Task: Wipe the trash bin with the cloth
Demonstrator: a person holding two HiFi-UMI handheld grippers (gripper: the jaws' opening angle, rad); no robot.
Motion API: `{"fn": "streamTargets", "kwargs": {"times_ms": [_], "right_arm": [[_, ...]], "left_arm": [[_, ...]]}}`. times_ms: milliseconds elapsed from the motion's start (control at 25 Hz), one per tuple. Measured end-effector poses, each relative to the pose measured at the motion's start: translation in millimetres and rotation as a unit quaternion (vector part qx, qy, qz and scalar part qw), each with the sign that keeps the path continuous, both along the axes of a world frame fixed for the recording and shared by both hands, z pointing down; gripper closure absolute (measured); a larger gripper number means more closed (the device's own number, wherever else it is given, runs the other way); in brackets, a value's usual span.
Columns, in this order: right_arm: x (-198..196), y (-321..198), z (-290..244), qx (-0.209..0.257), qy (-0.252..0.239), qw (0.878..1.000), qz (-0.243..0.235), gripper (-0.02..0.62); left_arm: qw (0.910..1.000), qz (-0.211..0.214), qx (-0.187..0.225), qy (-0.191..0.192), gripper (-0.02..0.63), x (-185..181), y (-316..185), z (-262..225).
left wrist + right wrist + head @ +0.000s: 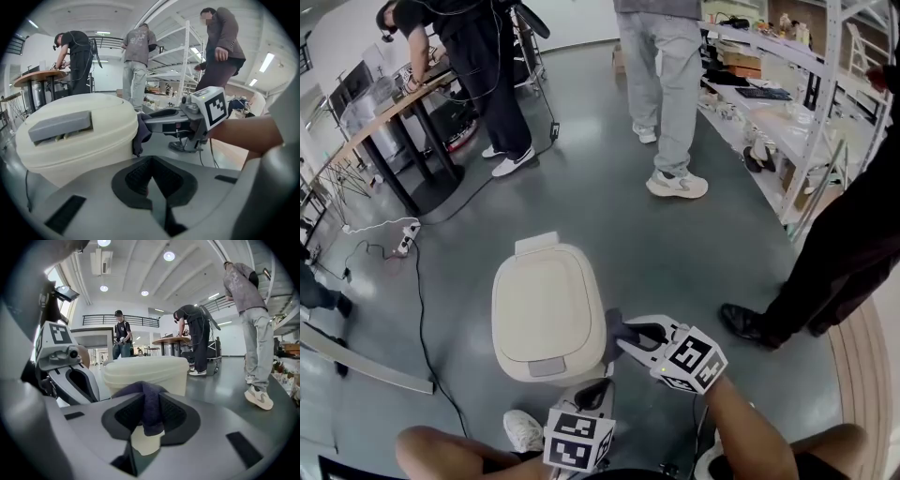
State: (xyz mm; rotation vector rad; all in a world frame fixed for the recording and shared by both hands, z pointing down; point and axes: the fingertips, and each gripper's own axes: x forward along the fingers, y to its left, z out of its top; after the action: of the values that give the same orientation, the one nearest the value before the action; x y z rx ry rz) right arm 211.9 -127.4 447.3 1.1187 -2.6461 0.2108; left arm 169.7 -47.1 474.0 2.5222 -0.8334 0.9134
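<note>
the cream plastic trash bin (546, 305) with rounded corners stands upright on the grey floor (694, 253), its lid closed, a grey push latch (546, 367) at the near edge. the dark purple cloth (616, 330) is bunched and pinched between the jaws of the right gripper (624, 343), pressed against the bin's right side just under the lid rim.

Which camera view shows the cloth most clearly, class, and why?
The right gripper view: the cloth hangs centre, pinched in the right tool, before the trash bin. The head view shows only a dark scrap at the bin's right side; the left gripper view, a small dark fold against the bin.
</note>
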Motion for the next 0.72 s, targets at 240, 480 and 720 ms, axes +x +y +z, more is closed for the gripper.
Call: {"fn": "streamTargets", "kwargs": {"times_ms": [240, 480, 720], "right_arm": [[2, 0, 4, 0.033, 0.009, 0.999, 0.019, 0.502], [0, 5, 19, 0.031, 0.001, 0.999, 0.009, 0.502], [-1, 3, 47, 0.018, 0.007, 1.000, 0.005, 0.502]], "left_arm": [[0.9998, -0.009, 0.008, -0.013, 0.606, 3, -7, 16], [0.9996, -0.004, 0.013, -0.025, 0.606, 10, -7, 29], [0.9990, -0.002, 0.003, -0.044, 0.606, 11, -7, 44]]}}
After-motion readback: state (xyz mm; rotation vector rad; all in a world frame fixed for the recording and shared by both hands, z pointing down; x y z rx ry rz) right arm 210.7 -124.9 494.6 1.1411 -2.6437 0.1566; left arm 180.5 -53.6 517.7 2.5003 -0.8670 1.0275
